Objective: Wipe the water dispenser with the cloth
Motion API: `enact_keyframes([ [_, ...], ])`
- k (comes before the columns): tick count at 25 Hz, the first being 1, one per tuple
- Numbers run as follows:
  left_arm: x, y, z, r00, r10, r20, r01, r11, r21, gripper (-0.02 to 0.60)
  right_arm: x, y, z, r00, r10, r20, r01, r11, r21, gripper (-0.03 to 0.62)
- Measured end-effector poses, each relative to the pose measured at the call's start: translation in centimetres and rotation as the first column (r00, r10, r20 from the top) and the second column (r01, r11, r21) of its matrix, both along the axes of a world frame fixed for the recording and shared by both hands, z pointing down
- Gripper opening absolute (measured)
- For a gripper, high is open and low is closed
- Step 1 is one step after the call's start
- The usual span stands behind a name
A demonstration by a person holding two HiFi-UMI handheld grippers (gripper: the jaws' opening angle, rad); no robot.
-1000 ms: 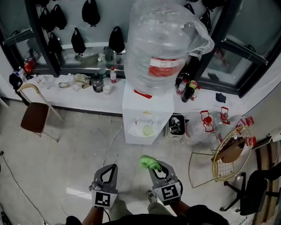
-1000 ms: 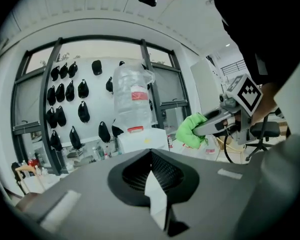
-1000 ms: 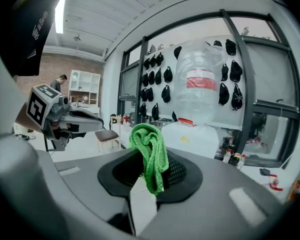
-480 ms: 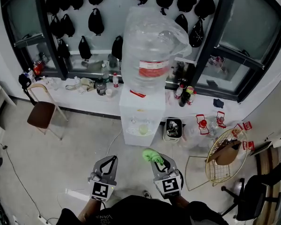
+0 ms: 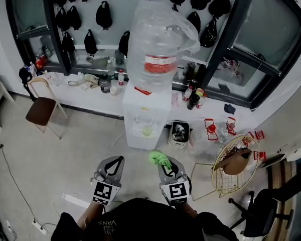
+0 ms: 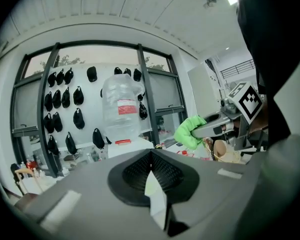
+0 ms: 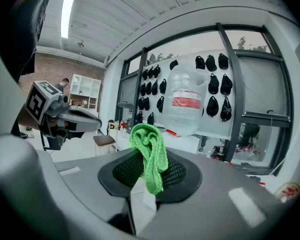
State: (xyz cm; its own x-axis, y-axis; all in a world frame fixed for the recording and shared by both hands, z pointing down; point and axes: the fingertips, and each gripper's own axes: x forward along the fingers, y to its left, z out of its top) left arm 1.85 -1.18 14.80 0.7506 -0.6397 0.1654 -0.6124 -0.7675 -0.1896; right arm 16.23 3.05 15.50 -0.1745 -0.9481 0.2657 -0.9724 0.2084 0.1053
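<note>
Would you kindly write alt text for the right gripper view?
The right gripper is shut on a green cloth, facing a white water dispenser topped with a large clear bottle. The left gripper shows at left.

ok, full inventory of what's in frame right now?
water dispenser: 1, white, against the window ledge ahead
water bottle: 1, clear with a red label, under a plastic bag, on top of the dispenser
cloth: 1, green, in the right gripper's jaws
bags: many, black, hung on the wall behind the dispenser
chair: 1, brown seat, left of the dispenser
bin: 1, pale rim, on the floor right of the dispenser
bottles: several, mixed colours, on the ledge
wire chair: 1, gold, on the floor at right
office chair: 1, black, lower right
left gripper: 1, grey, shut, empty
right gripper: 1, grey, shut on the cloth
</note>
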Motion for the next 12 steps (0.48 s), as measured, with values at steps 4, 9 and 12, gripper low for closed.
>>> enact_keyframes([
  [4, 0.6, 0.2, -0.2, 1.0, 0.008, -0.005, -0.008, 1.0, -0.007, 0.0, 0.3, -0.2, -0.2, 1.0, 0.002, 0.001, -0.002, 1.0, 0.009, 0.089],
  [9, 0.6, 0.0, -0.9, 1.0, -0.005, -0.015, 0.004, 1.0, -0.012, 0.0, 0.6, -0.1, -0.8, 1.0, 0.008, 0.002, -0.008, 1.0, 0.023, 0.087],
  [12, 0.3, -0.2, -1.2, 1.0, -0.016, -0.023, 0.016, 1.0, -0.007, 0.0, 0.9, 0.1, -1.0, 1.0, 0.012, 0.0, -0.012, 1.0, 0.028, 0.087],
])
